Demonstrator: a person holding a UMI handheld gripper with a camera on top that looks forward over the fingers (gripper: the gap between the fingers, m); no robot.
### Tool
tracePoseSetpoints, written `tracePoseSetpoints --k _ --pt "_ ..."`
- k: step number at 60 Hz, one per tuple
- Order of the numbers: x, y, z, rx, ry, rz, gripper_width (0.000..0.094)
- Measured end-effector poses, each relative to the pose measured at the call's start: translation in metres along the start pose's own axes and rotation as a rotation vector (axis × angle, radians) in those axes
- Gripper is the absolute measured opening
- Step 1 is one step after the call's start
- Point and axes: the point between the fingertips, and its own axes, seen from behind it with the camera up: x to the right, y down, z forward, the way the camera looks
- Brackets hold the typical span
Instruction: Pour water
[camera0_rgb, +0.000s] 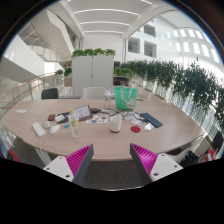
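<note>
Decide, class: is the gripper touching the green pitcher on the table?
Apart. The gripper view shows the gripper open near the table's front edge, with bare tabletop and small items between it and the green pitcher beyond.

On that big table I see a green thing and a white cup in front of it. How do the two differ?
The green container is translucent green, while the white cup is plain white. The green container is taller and stands farther back; the white cup is shorter and sits nearer the tongs. Both stand upright on the table, untouched, well beyond the open tongs.
</note>
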Motion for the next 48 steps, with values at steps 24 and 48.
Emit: tracePoseSetpoints --k 24,48 --pt "-0.069 0.016 0.029 0.112 -0.053 -0.07 0.0837" --pt "-0.242 0.008 0.296 0.241 -0.233 -0.05 0.0827"
